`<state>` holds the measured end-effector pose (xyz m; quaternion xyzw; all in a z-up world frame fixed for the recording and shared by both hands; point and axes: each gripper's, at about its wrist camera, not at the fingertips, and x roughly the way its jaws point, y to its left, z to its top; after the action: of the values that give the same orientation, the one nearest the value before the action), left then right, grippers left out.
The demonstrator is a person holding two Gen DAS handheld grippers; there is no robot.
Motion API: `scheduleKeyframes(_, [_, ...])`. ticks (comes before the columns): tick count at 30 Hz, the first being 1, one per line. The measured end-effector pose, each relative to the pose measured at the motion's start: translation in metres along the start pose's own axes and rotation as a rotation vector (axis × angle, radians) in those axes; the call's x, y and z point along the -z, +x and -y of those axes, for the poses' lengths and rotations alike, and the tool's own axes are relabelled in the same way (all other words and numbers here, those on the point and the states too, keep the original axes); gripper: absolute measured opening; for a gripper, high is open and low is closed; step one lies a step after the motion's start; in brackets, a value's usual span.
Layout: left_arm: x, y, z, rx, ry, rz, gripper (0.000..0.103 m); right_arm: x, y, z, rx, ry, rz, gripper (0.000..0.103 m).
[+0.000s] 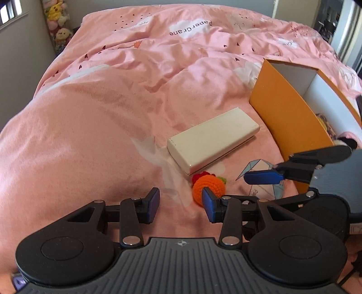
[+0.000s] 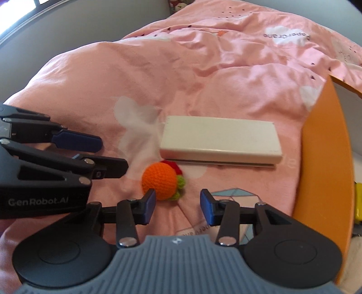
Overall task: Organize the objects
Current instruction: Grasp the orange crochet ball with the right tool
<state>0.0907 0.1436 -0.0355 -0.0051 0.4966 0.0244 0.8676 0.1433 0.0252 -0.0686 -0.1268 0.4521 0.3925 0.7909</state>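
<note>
The left gripper (image 1: 180, 204) has its blue-padded black fingers spread apart over the pink printed duvet (image 1: 101, 117), holding nothing; its right pad sits just in front of the small orange crocheted ball with red and green trim (image 1: 202, 188). The right gripper (image 2: 178, 207) is likewise spread and empty, the crocheted ball just beyond its left pad, the trim facing the box side. Past the ball lies the cream rectangular hard case (image 2: 220, 141), flat on the duvet; in the right wrist view its long axis runs left to right, one short end pointing toward the tall orange-walled cardboard box with white inner dividers (image 1: 280, 106). Ball and case sit close, whether touching I cannot tell. Stuffed plush toys (image 1: 56, 20) are stacked in the far corner.
</note>
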Motion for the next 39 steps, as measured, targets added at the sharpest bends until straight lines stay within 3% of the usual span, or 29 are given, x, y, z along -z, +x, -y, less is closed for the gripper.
scheduleKeyframes(5, [-0.004, 0.004, -0.003, -0.008, 0.031, -0.027, 0.044, -0.006, 0.012, -0.01, -0.035, -0.06, -0.014, 0.046])
scheduleKeyframes(13, [-0.01, 0.014, -0.01, 0.008, 0.02, -0.054, 0.043, -0.013, 0.033, -0.011, -0.009, -0.092, -0.022, 0.05])
scheduleKeyframes(19, [-0.016, 0.018, -0.007, 0.026, 0.053, -0.064, 0.043, -0.016, 0.036, -0.005, -0.001, -0.068, -0.022, 0.043])
scheduleKeyframes(26, [-0.031, 0.01, 0.007, 0.075, 0.176, -0.049, 0.044, -0.017, -0.001, 0.007, 0.02, -0.061, 0.007, 0.042])
scheduleKeyframes(31, [-0.052, 0.003, 0.022, 0.123, 0.312, -0.005, 0.053, -0.023, -0.041, 0.026, 0.083, -0.061, 0.071, 0.042])
scheduleKeyframes(39, [-0.061, 0.029, 0.07, 0.147, 0.556, 0.012, 0.055, -0.028, -0.116, 0.09, 0.17, 0.095, 0.218, 0.043])
